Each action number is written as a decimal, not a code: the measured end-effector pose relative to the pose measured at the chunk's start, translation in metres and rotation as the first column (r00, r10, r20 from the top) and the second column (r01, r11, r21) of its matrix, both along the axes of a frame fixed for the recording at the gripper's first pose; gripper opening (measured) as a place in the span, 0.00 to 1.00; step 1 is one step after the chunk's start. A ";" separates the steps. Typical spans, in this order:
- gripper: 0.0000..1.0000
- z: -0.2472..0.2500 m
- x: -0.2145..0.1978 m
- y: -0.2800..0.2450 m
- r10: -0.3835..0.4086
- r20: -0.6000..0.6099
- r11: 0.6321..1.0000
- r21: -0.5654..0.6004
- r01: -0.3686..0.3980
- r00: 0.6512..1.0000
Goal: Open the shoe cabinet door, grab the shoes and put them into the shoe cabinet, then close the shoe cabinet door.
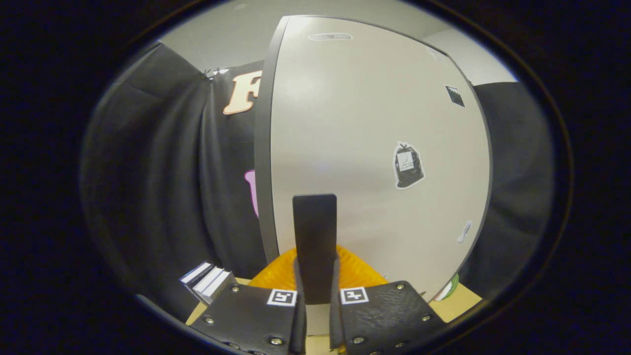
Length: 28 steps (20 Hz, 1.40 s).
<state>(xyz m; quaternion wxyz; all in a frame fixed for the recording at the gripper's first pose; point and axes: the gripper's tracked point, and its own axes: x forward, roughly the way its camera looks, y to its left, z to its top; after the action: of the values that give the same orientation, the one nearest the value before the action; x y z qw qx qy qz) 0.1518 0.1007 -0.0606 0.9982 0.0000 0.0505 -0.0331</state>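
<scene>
The shoe cabinet door (365,133) is a pale flat panel with a dark edge on its left side, and it stands close in front of me. A dark upright handle (314,222) sticks out from the door's lower part. My gripper (315,259) is shut on this handle, with one finger pressing on each side of it. A bag-shaped sticker (408,165) and two smaller stickers sit on the panel to the right of the handle. I cannot tell whether the door is ajar or flush with the cabinet.
Black booth cloth (162,187) hangs to the left of the door and also to its right. A small stack of white-edged flat items (206,282) lies low on the left on a light wooden surface (458,303). Something green (449,288) peeks out under the door's right corner.
</scene>
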 end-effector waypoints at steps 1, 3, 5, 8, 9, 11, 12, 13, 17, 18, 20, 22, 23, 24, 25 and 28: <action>0.18 0.001 -0.004 0.000 0.004 -0.001 1.000 -0.001 -0.004 1.000; 0.18 0.001 -0.017 -0.003 0.010 -0.006 1.000 -0.008 -0.010 1.000; 0.18 0.001 -0.029 -0.009 0.020 -0.005 1.000 -0.008 -0.020 1.000; 0.18 0.002 -0.051 -0.016 0.041 -0.008 0.999 -0.001 -0.041 0.999; 0.18 0.002 -0.059 -0.019 0.049 -0.009 0.999 -0.004 -0.049 0.999; 0.18 0.002 -0.076 -0.027 0.073 -0.007 0.997 -0.003 -0.073 0.997; 0.18 0.003 -0.085 -0.032 0.087 -0.010 0.996 -0.004 -0.087 0.996; 0.18 0.003 -0.094 -0.037 0.101 -0.014 0.995 -0.007 -0.101 0.995; 0.18 0.004 -0.124 -0.063 0.167 -0.021 0.986 -0.008 -0.167 0.986; 0.18 0.005 -0.130 -0.071 0.177 -0.024 0.984 -0.008 -0.177 0.984; 0.18 0.008 -0.142 -0.088 0.190 -0.018 0.982 -0.016 -0.190 0.982; 0.18 0.010 -0.155 -0.100 0.202 -0.003 0.979 -0.007 -0.202 0.979; 0.18 0.008 -0.160 -0.107 0.210 0.002 0.978 0.005 -0.210 0.978; 0.17 0.009 -0.163 -0.115 0.215 0.000 0.977 0.015 -0.215 0.977; 0.17 0.009 -0.166 -0.124 0.213 -0.002 0.977 0.019 -0.213 0.977; 0.17 0.011 -0.177 -0.142 0.199 -0.002 0.980 0.004 -0.199 0.980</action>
<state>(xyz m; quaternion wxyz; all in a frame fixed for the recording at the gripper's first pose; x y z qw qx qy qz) -0.0248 -0.0414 -0.0493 0.9964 -0.0032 0.0517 0.0670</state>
